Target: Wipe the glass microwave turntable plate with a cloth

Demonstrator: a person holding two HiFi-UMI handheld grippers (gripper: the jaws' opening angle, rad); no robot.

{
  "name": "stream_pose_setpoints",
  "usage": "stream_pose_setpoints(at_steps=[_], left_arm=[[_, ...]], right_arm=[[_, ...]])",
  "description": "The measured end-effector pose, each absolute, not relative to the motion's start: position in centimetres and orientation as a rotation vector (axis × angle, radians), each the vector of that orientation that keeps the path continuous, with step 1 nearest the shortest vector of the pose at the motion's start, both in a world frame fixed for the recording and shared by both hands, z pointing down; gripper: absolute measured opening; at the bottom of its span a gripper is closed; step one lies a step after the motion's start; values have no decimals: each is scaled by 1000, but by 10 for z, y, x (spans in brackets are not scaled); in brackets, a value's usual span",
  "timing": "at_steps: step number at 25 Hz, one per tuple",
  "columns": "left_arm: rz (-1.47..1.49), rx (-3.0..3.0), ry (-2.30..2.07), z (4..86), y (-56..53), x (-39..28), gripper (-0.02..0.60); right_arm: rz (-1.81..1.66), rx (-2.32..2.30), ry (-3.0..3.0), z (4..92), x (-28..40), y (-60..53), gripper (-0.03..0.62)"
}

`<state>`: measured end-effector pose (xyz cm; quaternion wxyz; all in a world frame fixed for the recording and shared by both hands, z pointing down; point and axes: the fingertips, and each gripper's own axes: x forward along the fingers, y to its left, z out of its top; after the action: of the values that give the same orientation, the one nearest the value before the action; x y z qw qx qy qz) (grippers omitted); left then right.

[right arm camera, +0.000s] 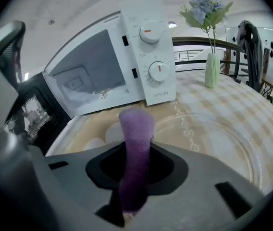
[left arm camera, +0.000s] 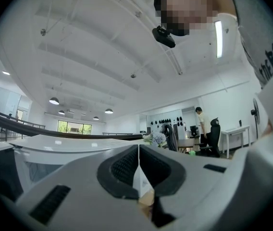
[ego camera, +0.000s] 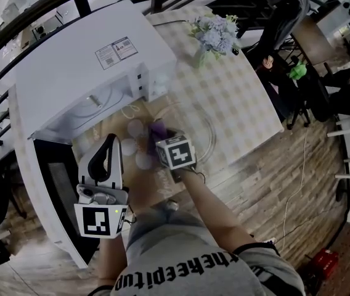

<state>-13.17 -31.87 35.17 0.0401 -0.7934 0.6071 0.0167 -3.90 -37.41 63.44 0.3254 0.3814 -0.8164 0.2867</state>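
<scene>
Wiping is the step in hand, we judge. The right gripper (right arm camera: 135, 174) is clamped on a rolled purple cloth (right arm camera: 136, 129), which stands up between its jaws and points at the near left part of the glass turntable plate (right arm camera: 223, 143). We cannot tell whether the cloth tip is actually pressing on the glass. The left gripper (left arm camera: 139, 165) is pinched closed on nothing and tilted up toward the ceiling (so it does not steady the plate), hanging by the table's near left edge beside the open microwave door (ego camera: 55, 187).

The plate lies flat on the checked table (right arm camera: 256, 105), out of the oven and just in front of the microwave (right arm camera: 103, 66). The next move, as we see it, calls for lowering the cloth until it bears on the glass and then sweeping across to the far right rim. An unheld plate may slide or turn under the stroke, so light pressure seems wise.

On writing, the shirt print at the bottom of the head view sits upside down and seems to read "thekeepitup" (we are not sure). The microwave's control panel reads "WAHIN" under its two dials. The two stickers on its top are too small to read. Beyond, toward the table's far edge, stands a green vase (right arm camera: 212, 70) of pale blue flowers.
</scene>
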Motion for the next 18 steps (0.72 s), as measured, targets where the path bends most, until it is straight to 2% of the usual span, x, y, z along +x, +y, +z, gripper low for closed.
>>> stream_pose_setpoints(at_steps=[18], left_arm=[[67, -2473, 1787, 346, -320, -102, 11]], right_arm=[[842, 1271, -2004, 640, 98, -395, 106]])
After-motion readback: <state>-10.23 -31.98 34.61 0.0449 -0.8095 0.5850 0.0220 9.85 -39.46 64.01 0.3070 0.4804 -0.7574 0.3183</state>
